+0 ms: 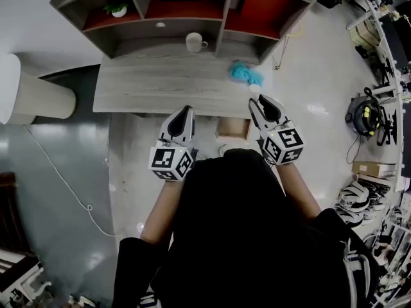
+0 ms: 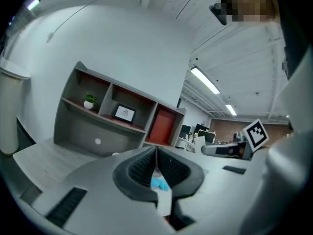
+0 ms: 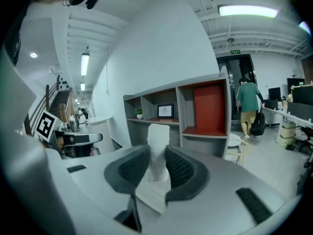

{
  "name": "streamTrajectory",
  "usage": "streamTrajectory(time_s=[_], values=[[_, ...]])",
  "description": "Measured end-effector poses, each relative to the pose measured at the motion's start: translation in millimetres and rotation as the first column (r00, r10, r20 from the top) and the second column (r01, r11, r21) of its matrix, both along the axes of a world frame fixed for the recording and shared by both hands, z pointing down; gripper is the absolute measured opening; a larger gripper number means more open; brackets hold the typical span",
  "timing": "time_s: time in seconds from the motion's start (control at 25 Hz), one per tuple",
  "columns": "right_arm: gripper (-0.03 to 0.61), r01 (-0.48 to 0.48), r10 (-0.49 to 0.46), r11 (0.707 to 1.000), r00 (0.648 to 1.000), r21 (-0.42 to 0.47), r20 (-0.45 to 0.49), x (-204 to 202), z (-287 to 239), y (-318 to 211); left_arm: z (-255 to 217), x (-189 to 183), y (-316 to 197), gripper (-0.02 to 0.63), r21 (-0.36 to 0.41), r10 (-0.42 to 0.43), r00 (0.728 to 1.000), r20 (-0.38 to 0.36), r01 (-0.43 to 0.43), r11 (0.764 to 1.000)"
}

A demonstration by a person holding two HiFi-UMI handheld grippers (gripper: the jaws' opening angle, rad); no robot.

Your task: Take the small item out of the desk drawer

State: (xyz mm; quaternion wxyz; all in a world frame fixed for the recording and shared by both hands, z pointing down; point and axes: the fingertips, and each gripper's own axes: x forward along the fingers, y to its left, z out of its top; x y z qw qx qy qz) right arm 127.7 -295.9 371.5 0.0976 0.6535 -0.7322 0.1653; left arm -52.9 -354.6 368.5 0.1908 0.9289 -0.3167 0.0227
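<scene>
A small white item (image 3: 157, 153) sticks up between the jaws of my right gripper (image 3: 157, 168), which is shut on it. In the head view this item (image 1: 255, 89) shows at the tip of the right gripper (image 1: 255, 101), held above the front edge of the grey desk (image 1: 154, 88). Just below that edge the open drawer (image 1: 232, 128) shows its tan inside. My left gripper (image 1: 187, 110) hangs beside it at the desk's front, with its jaws shut and nothing in them (image 2: 156, 153).
A blue cloth (image 1: 246, 74) lies on the desk's right end and a white mug (image 1: 196, 42) stands under the hutch (image 1: 186, 8). A beige cylinder (image 1: 32, 95) stands left of the desk. A person in a green shirt (image 3: 248, 102) walks at the far right.
</scene>
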Motion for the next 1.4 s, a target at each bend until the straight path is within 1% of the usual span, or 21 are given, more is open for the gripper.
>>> streamTrajectory(time_s=[0.08,0.16,0.24,0.36,0.56,0.68,0.84,1.12,1.4], values=[[0.106,-0.036,0.036,0.999,0.999,0.023,0.0,3.8,-9.8,3.0,-6.1,3.4,-6.7,0.017,0.013,0.009,1.0,-0.001,-0.009,1.0],[0.106,-0.063,0.064,0.997,0.998,0.037,-0.009,6.9,-16.5,5.5,-6.7,7.6,-11.8,0.017,0.008,0.023,1.0,0.0,-0.023,1.0],[0.106,-0.082,0.083,0.996,0.996,0.045,-0.024,9.6,-21.9,8.3,-6.8,12.7,-13.6,0.017,-0.006,0.046,0.999,-0.009,-0.046,0.999],[0.106,-0.107,0.11,0.993,0.993,0.059,-0.047,14.8,-29.7,11.4,-11.7,18.7,-15.1,0.017,0.006,0.065,0.998,-0.017,-0.065,0.998],[0.106,-0.125,0.129,0.99,0.989,0.063,-0.073,21.5,-28.8,12.7,-21.7,21.8,-21.4,0.017,0.04,0.055,0.998,-0.042,-0.053,0.998],[0.106,-0.138,0.143,0.988,0.987,0.071,-0.073,25.8,-30.8,12.1,-29.9,20.7,-24.2,0.017,0.068,0.048,0.996,-0.07,-0.043,0.997],[0.106,-0.159,0.164,0.985,0.984,0.072,-0.073,33.2,-35.2,8.4,-32.3,21.5,-28.9,0.017,0.075,0.038,0.997,-0.072,-0.033,0.997],[0.106,-0.156,0.162,0.984,0.984,0.085,-0.079,37.3,-42.6,-5.0,-25.3,17.4,-36.4,0.017,0.06,0.015,0.998,-0.061,-0.011,0.998],[0.106,-0.127,0.132,0.99,0.987,0.061,-0.092,45.6,-36.8,-9.5,-21.1,27.8,-44.7,0.017,0.044,0.002,0.998,-0.065,0.001,0.999]])
